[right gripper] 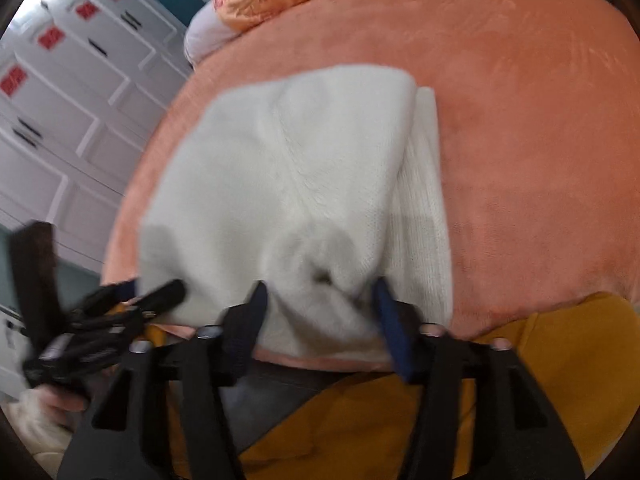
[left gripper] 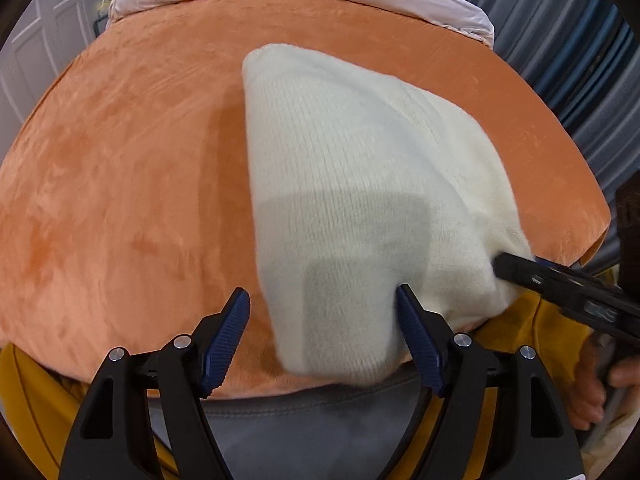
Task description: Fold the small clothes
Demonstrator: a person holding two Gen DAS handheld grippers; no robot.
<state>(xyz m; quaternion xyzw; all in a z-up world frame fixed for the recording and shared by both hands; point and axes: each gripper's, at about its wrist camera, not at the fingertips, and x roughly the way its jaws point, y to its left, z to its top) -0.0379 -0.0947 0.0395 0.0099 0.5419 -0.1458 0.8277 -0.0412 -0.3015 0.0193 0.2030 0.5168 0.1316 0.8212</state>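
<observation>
The left gripper (left gripper: 322, 320) has its jaws spread wide, the near corner of the knit (left gripper: 344, 184) lying loose between them. The right gripper (right gripper: 320, 312) is partly spread with bunched knit between the pads, apparently not pinched, though blur hides it. Beyond both jaws the knit lies folded on the bed (left gripper: 132, 184).

Orange plush bed (left gripper: 120, 152): cream knit garment (left gripper: 352, 184) folded near front edge, pillows (left gripper: 420, 0) at head
</observation>
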